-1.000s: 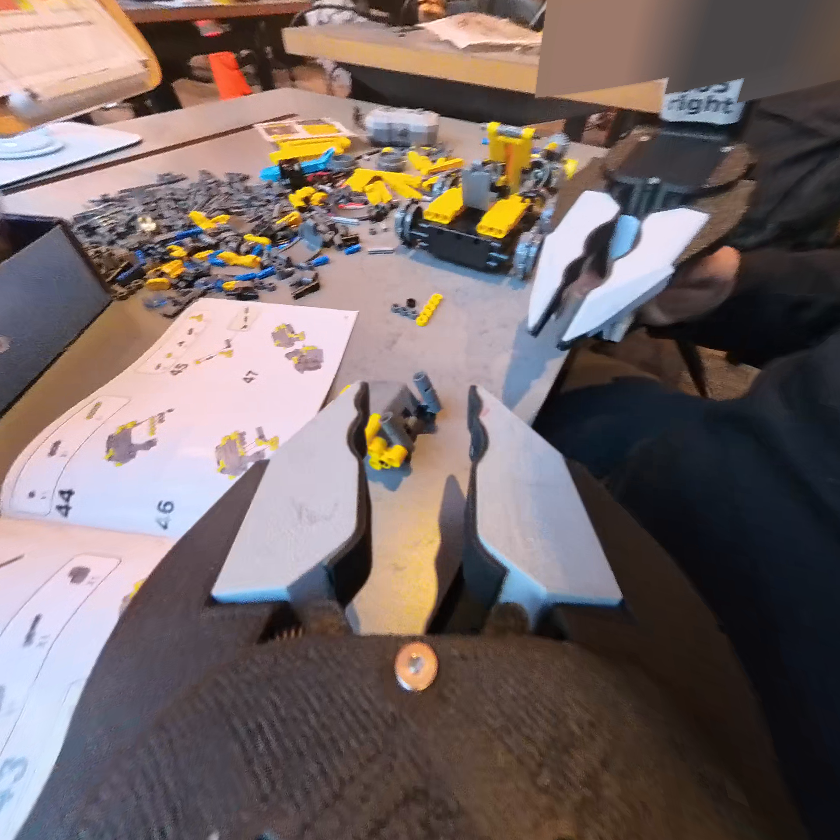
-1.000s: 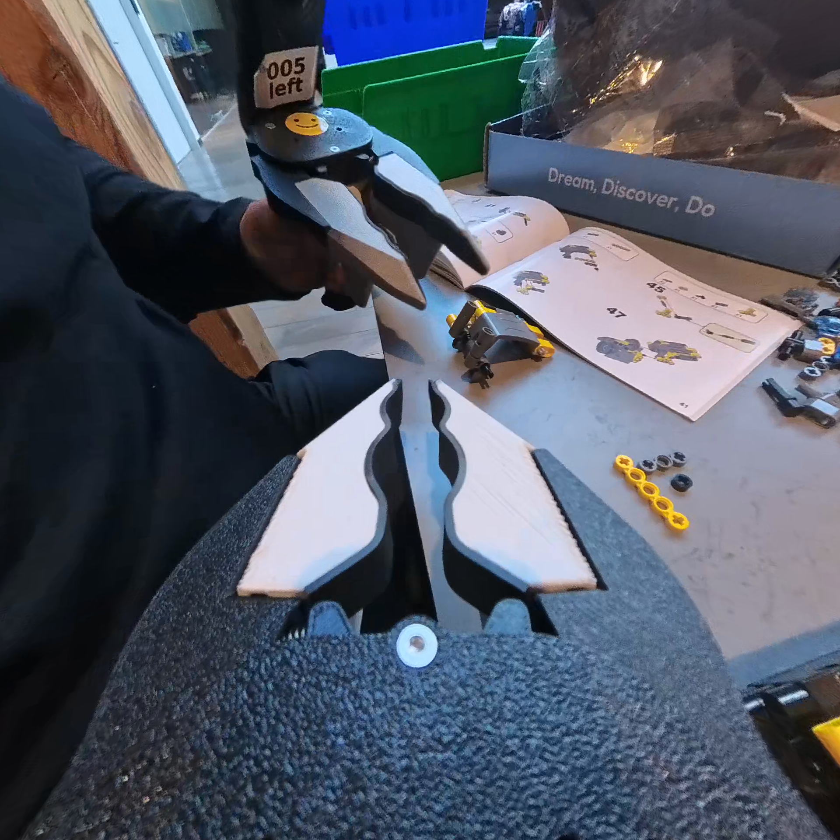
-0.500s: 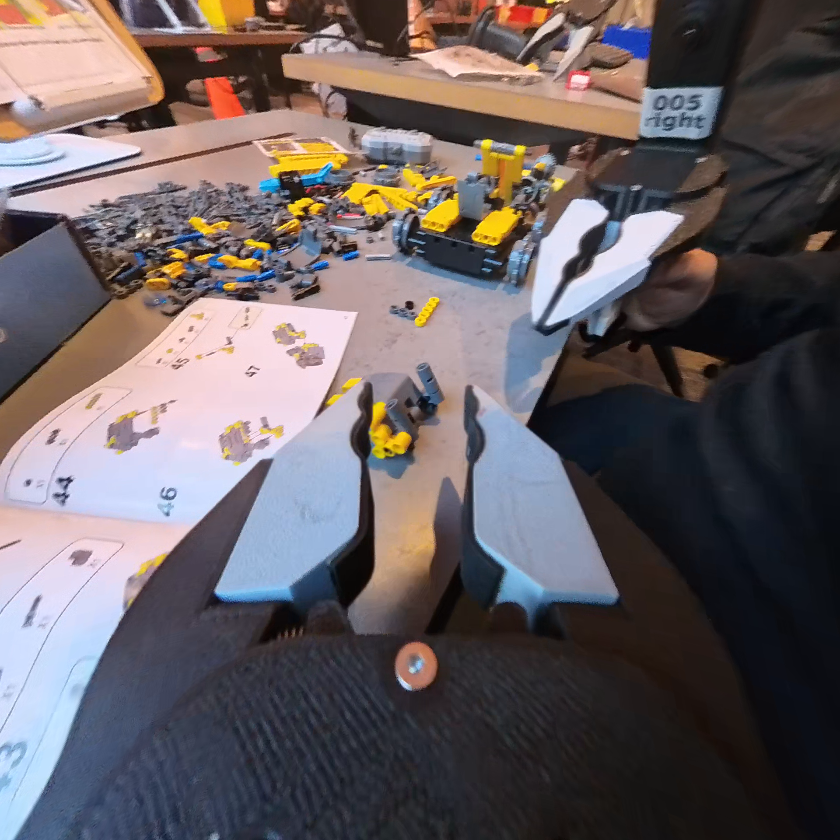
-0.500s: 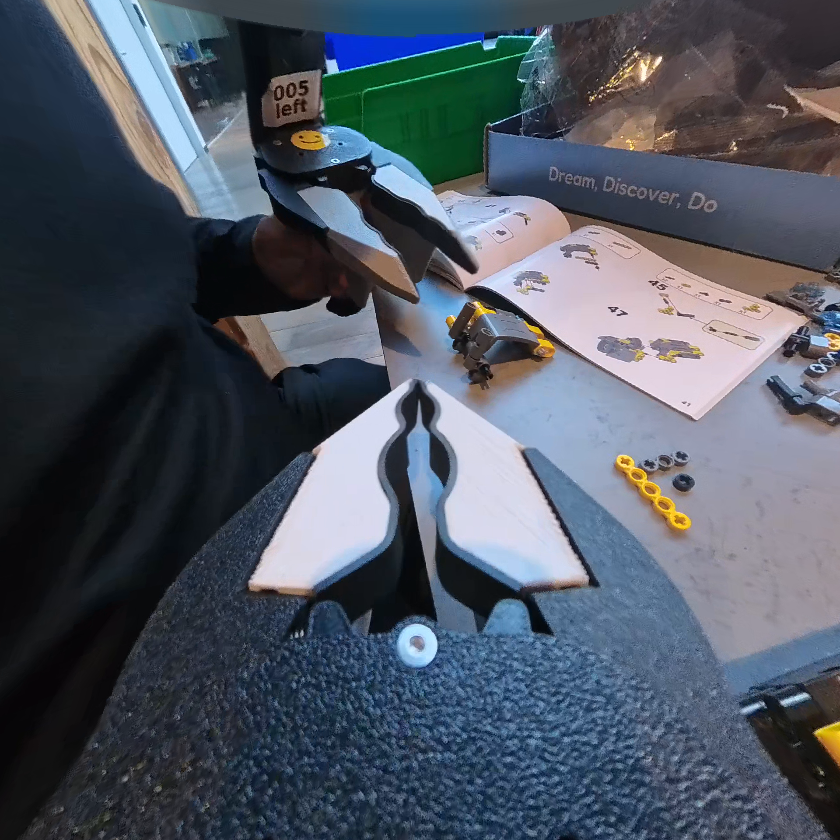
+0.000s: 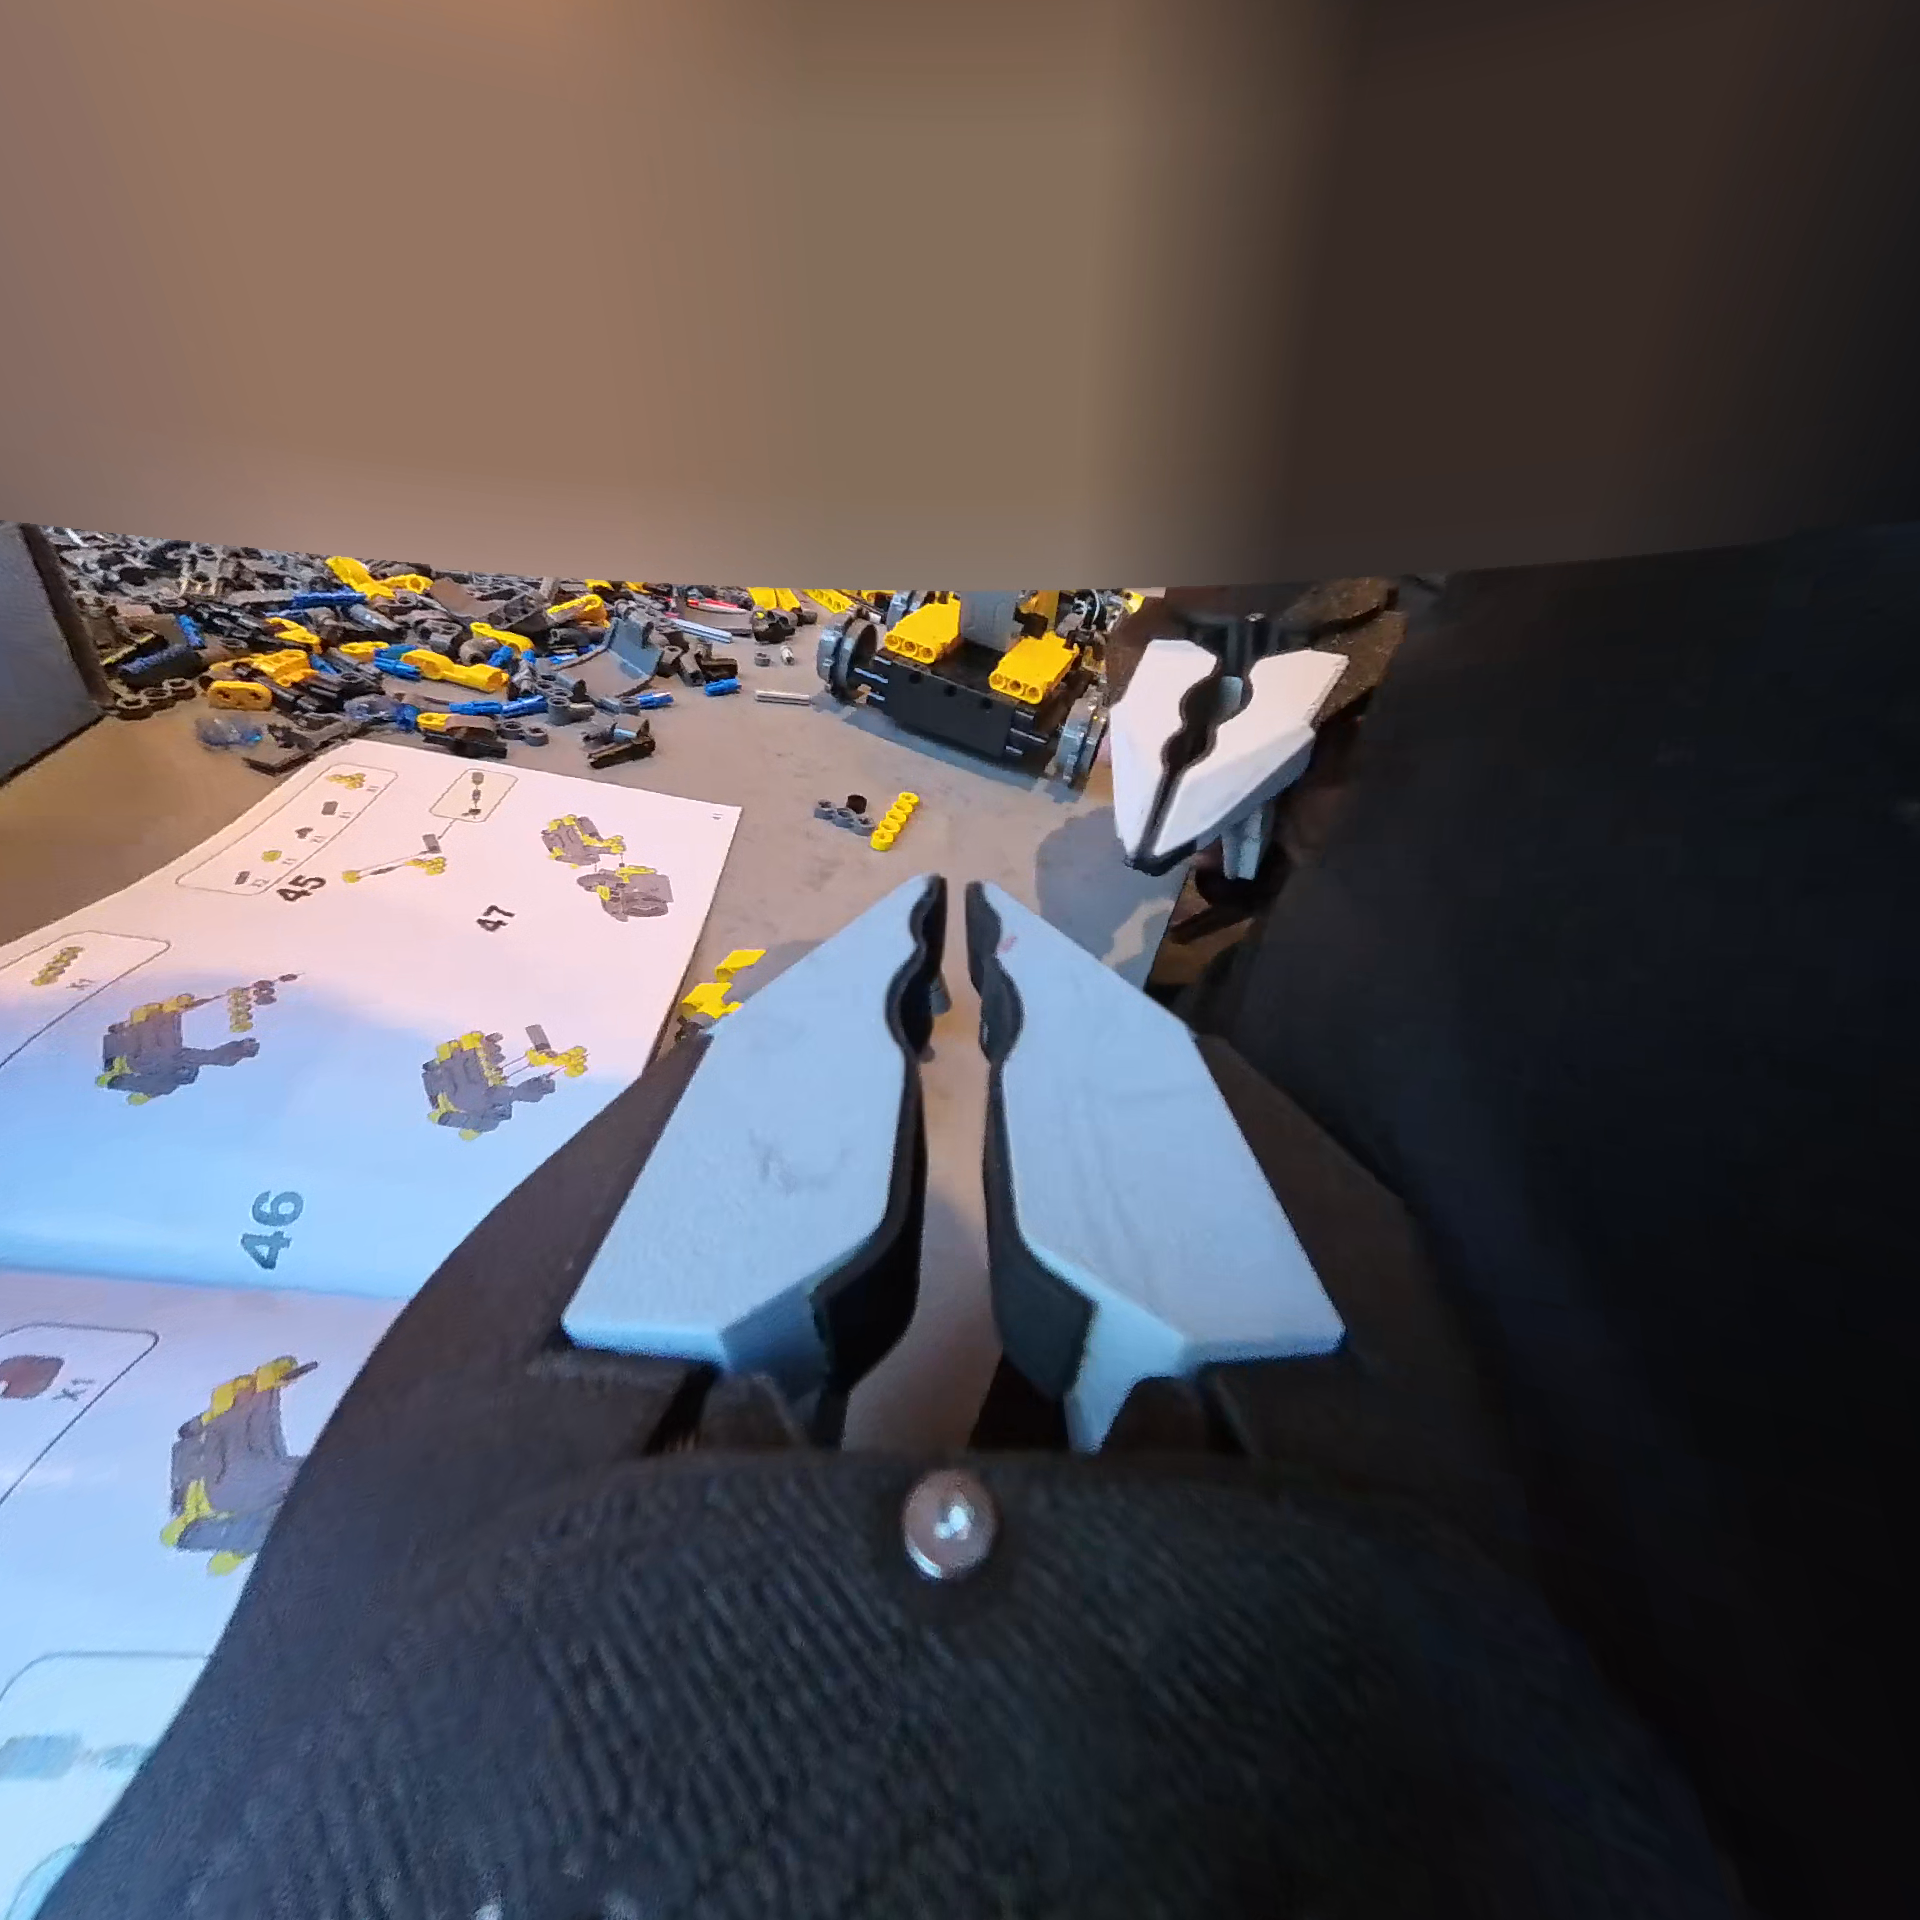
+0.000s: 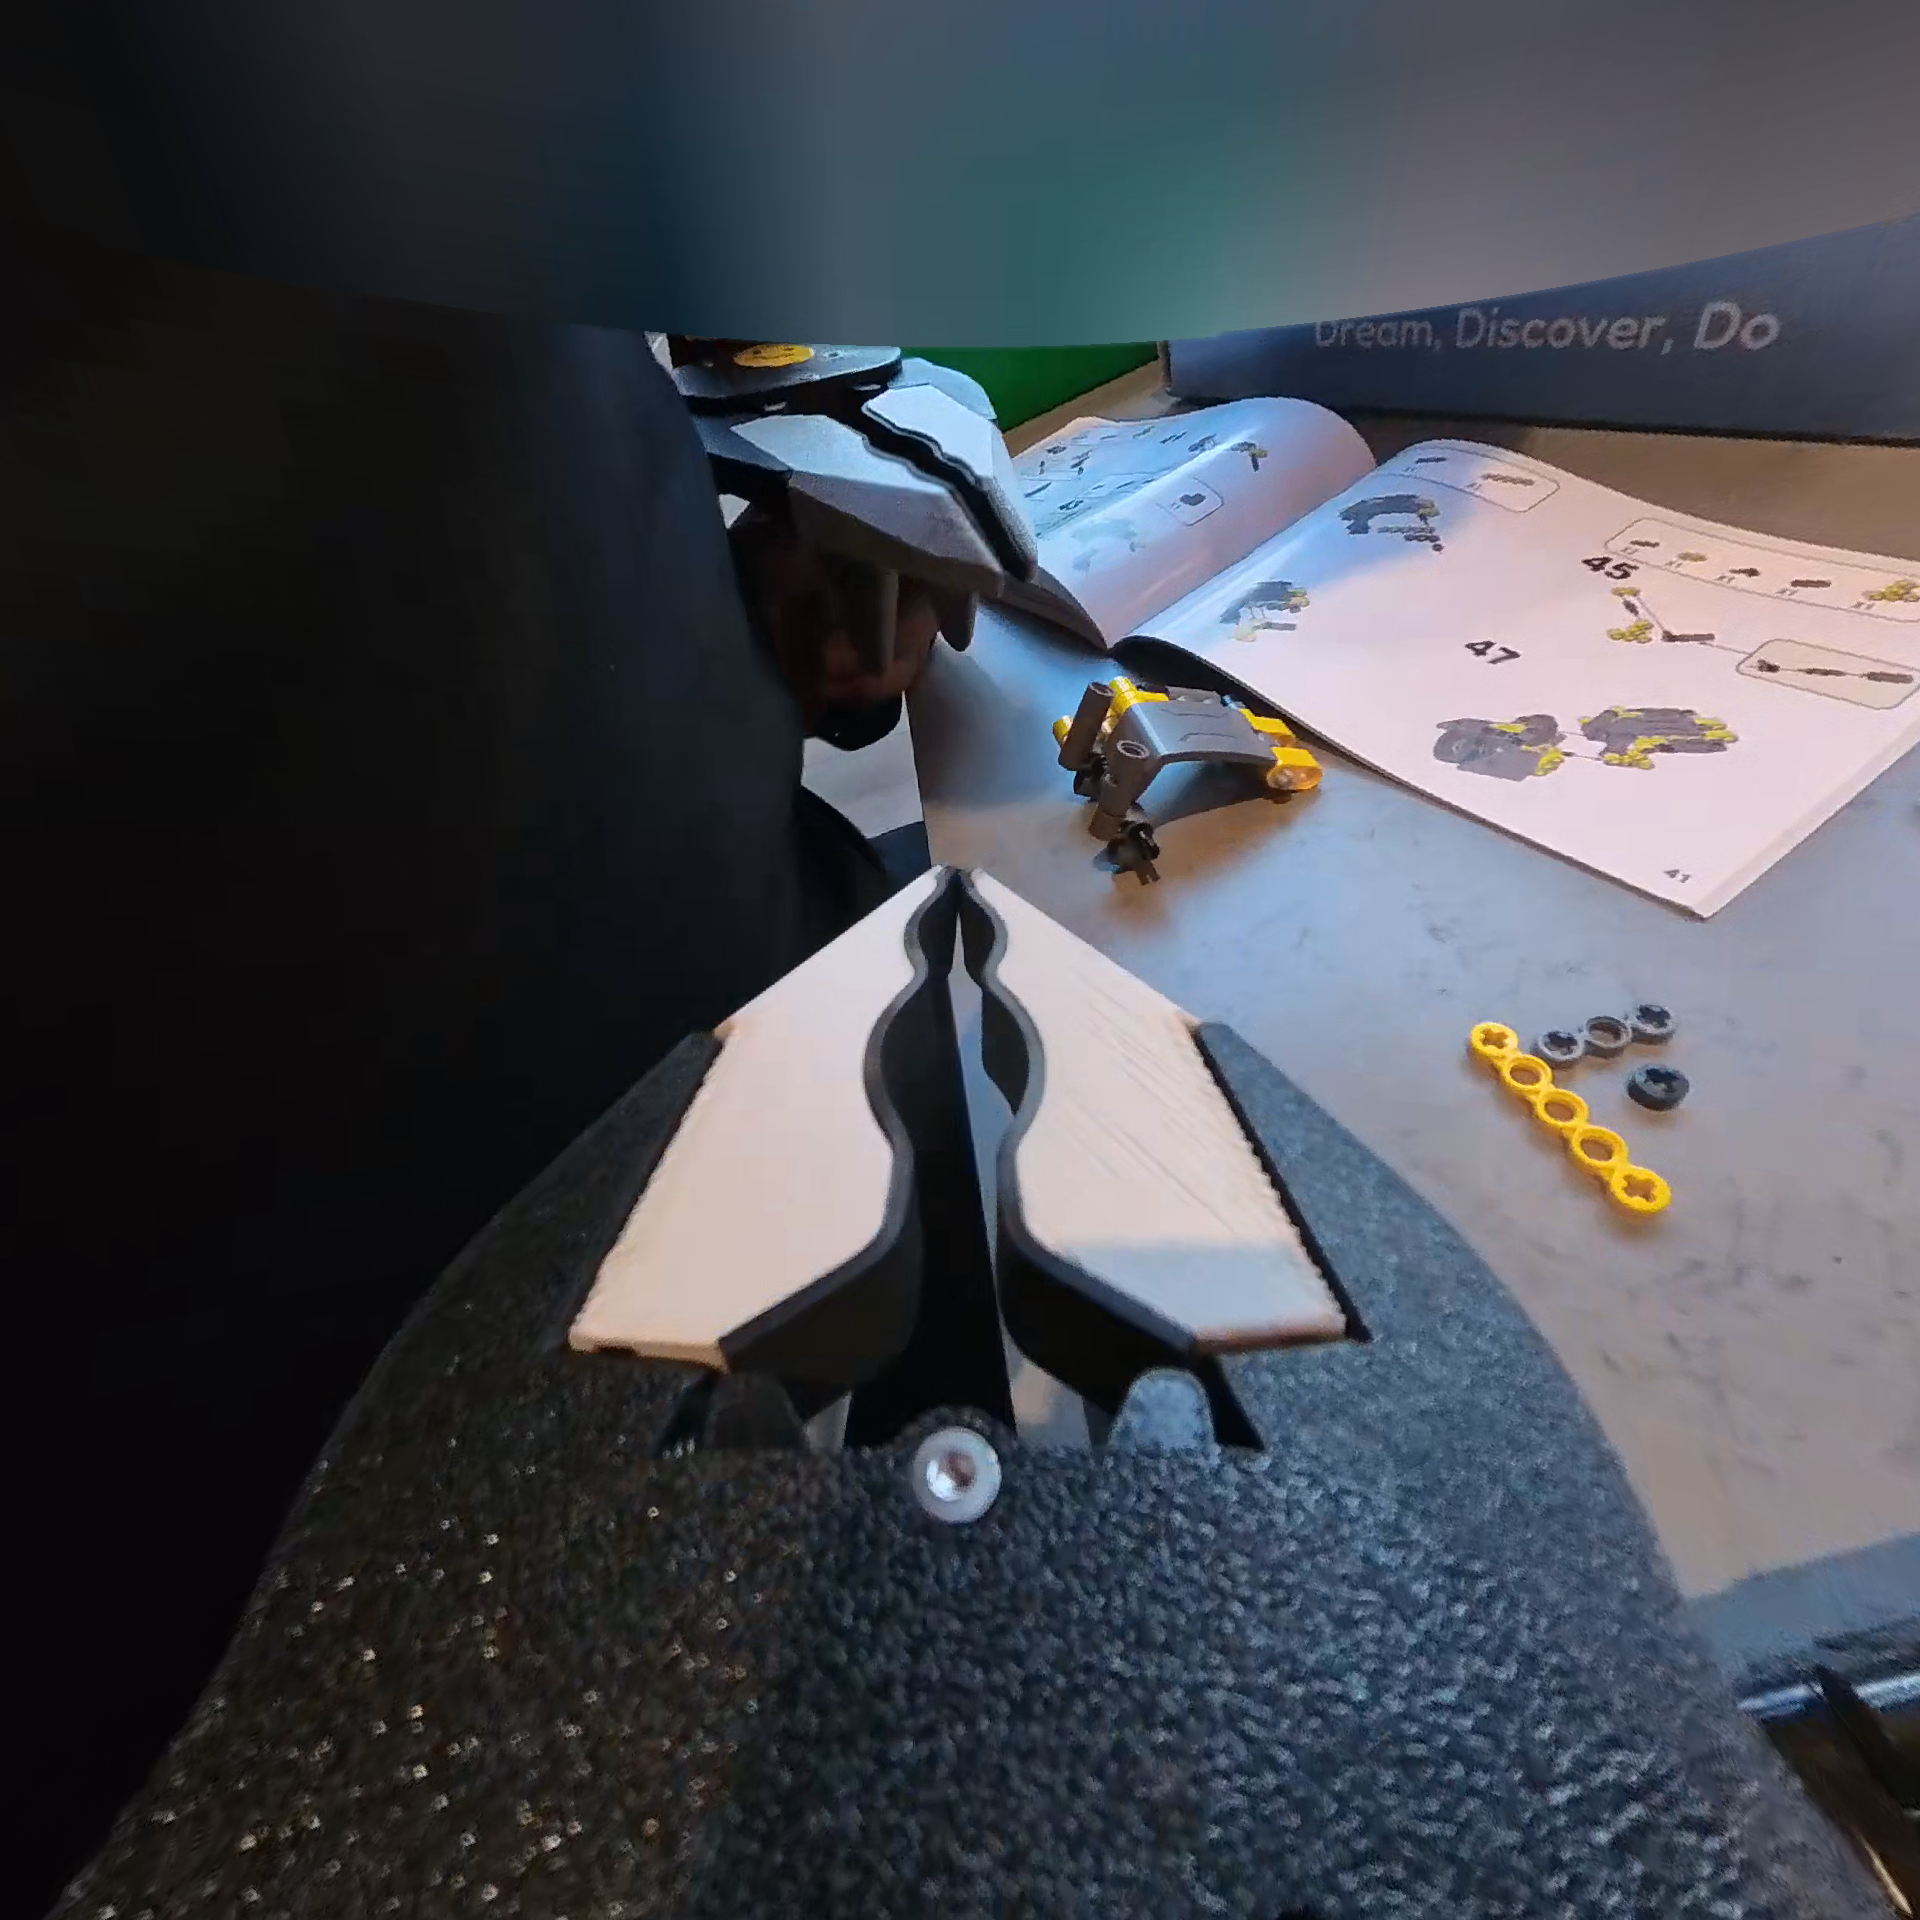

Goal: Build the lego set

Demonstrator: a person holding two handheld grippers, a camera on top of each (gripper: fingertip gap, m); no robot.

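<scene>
In the left wrist view the left gripper (image 5: pixel 954 886) is seen with its fingers (image 5: pixel 769 1132) drawn almost together, a narrow slit left between the tips and nothing held in it. Just under and to the left of these fingers, a small grey and yellow brick assembly (image 5: pixel 717 992) lies on the grey tabletop (image 5: pixel 790 894), mostly hidden by them; only yellow corners are visible there. In the right wrist view the same assembly (image 6: pixel 1184 743) is shown resting on the tabletop against the near edge of an open instruction booklet (image 6: pixel 1507 665), below and just ahead of the left gripper (image 6: pixel 1013 566), apart from it.

The right gripper (image 6: pixel 956 876) is seen closed, its fingertips meeting and nothing between them; it is held at the tabletop's edge, near the assembly but not touching it. To its right a short yellow beam with holes (image 6: pixel 1569 1117) lies flat, with a few small dark rings (image 6: pixel 1605 1039) just beside its far end.

Beyond the booklet, a dark blue box (image 6: pixel 1558 353) is seen at the back; its contents are hidden by blur. In the left wrist view the booklet (image 5: pixel 364 987) is spread to the left, the right gripper (image 5: pixel 1148 857) is seen to the right, and farther off a partly built yellow and black vehicle (image 5: pixel 966 675) stands beside a wide scatter of loose black, yellow and blue pieces (image 5: pixel 395 655).
</scene>
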